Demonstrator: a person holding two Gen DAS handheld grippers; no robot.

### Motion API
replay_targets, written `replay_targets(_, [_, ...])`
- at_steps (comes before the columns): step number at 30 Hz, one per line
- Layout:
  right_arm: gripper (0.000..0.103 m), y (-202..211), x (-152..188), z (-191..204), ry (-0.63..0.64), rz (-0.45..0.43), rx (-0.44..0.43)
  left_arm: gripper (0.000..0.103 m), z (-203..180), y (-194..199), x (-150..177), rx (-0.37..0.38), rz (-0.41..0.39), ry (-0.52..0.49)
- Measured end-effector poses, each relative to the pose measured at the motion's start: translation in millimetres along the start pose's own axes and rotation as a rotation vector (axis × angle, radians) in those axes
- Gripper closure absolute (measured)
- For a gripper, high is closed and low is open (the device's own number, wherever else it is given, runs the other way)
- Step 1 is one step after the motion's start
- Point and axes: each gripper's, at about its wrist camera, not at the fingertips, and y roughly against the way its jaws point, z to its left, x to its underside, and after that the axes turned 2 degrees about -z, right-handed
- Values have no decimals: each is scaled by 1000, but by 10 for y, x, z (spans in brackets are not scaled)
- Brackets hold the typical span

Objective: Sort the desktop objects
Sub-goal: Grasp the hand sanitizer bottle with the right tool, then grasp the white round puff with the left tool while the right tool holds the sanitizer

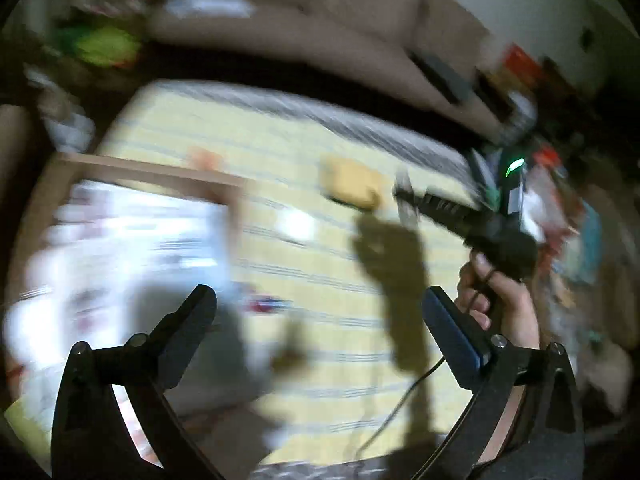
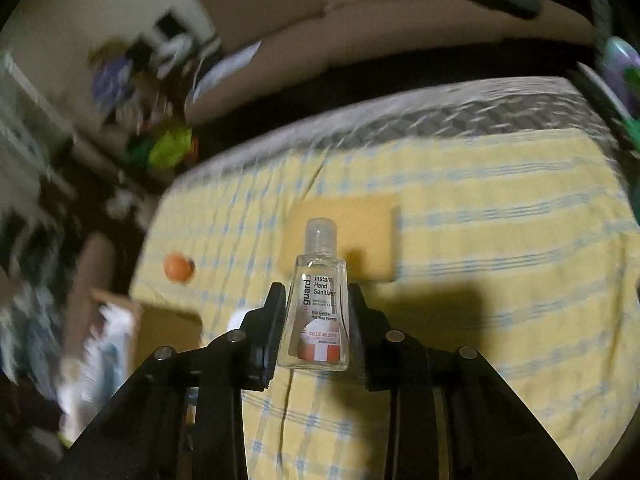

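Sanitizer [image 2: 318,300] sits clenched upright between the right gripper's [image 2: 316,312] fingers, clear of the bed [image 2: 500,240], ready for sorting; left gripper [image 1: 320,312] spread wide, empty, near the box [image 1: 132,172].

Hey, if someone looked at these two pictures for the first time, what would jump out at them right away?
First, the clear hand sanitizer bottle, upright in the middle of the right wrist view, clamped between the right gripper jaws above the yellow checked cloth. Behind it lie a tan sponge and, further left, a small orange ball. In the blurred left wrist view, the left gripper is spread wide and empty.
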Motion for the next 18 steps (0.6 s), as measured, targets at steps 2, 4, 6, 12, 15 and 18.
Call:
replay_targets(2, [73, 292, -61, -161, -51, -59, -31, 1, -97, -414, -94, -20, 75, -15])
replay_targets(4, [73, 504, -124, -271, -81, -100, -30, 1, -185, -830, -194, -125, 101, -42])
replay_targets(6, [73, 666, -179, -303, -59, -141, -20, 3, -205, -1155, -296, -215, 77, -80])
replay_targets(12, [73, 689, -239, -379, -32, -139, -49, 8, -242, -1490, -371, -309, 0, -171])
replay_targets(15, [73, 643, -219, -398, -21, -135, -55, 9, -297, -1642, -344, -401, -10, -234])
replay_targets(18, [73, 610, -188, -373, -11, -127, -66, 15, -340, -1725, -313, -453, -46, -273])
